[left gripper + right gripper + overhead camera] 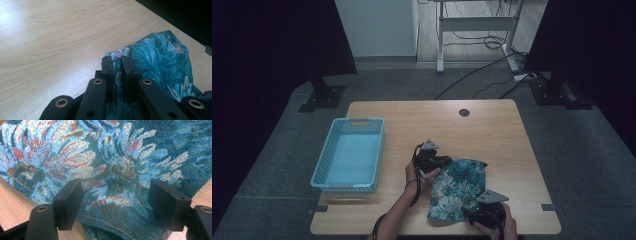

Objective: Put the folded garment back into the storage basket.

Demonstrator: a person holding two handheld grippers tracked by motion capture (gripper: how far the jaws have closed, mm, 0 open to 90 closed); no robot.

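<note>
High view, cloth: I see the floral cloth (458, 187) lying rumpled on the near right part of the table (492, 130), its near corner close to the table's near edge.
High view, grippers: my left gripper (438, 161) sits at the cloth's far left corner; my right gripper (472, 214) is at its near edge.
High view, room: the blue basket (348, 155) stands well apart on the left, with bare wood between, so I judge a lift can swing that way freely.
Left gripper view: jaws pressed together, pinching a fold of cloth, probably to raise that corner.
Right gripper view: jaws spread wide above the hem, pressing on nothing yet; I think they are lining up for a second hold.
</note>
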